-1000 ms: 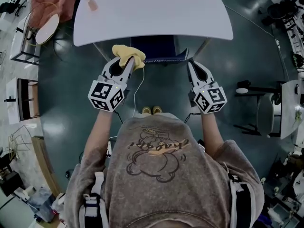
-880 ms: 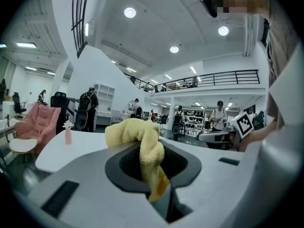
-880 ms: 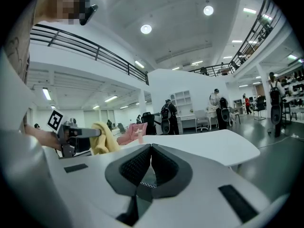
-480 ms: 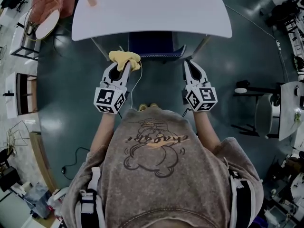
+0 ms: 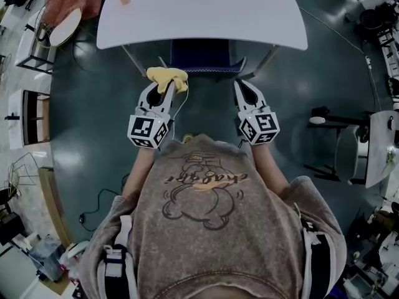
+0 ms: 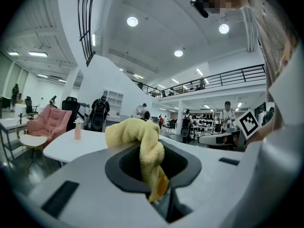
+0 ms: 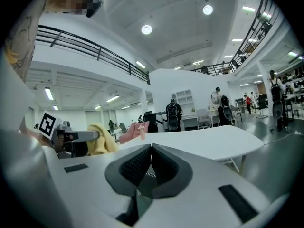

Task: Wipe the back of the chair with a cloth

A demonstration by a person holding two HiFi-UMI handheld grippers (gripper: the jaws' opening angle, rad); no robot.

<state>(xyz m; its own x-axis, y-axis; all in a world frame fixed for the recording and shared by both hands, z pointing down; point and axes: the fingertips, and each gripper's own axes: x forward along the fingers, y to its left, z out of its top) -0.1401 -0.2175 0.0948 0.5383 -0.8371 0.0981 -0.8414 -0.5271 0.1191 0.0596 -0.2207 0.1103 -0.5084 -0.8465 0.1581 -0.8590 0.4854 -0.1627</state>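
**CLOTH HELD AT LEFT END OF CHAIR BACK: WIPE CONTACT NOT CONFIRMED**

**Head view.** Left gripper [image 5: 163,91] is clamped on the yellow cloth [image 5: 167,76]. The cloth bunches over the jaw tips, just beside the left end of the top edge of the blue chair [image 5: 206,58]. The chair is tucked under the white table [image 5: 199,11]. Cloth-to-chair contact can't be told from above. Right gripper [image 5: 242,87] sits near the right end of the same edge and carries nothing.

Change vs. 1 s ago:
- Both grippers have come inward, the right more so.
- Both marker cubes now lie closer to the person's chest.
- The cloth has shifted slightly off the edge, toward the left corner.

Judgement: this is positioning for a stroke, or its very start, not mid-wipe. Most of the back is likely still to do.

**Left gripper view.** Jaws pinch a fold of the cloth [image 6: 142,148]. The bulk spills over the top and to the left. The chair isn't in frame, since the cam looks across the table top, where a pink bottle [image 6: 77,129] stands.

**Right gripper view.** Jaws are closed on each other w/ nothing between them. The left gripper and its cloth [image 7: 100,140] show at the left, well apart. No chair in frame, so alignment must be judged from the head view only.
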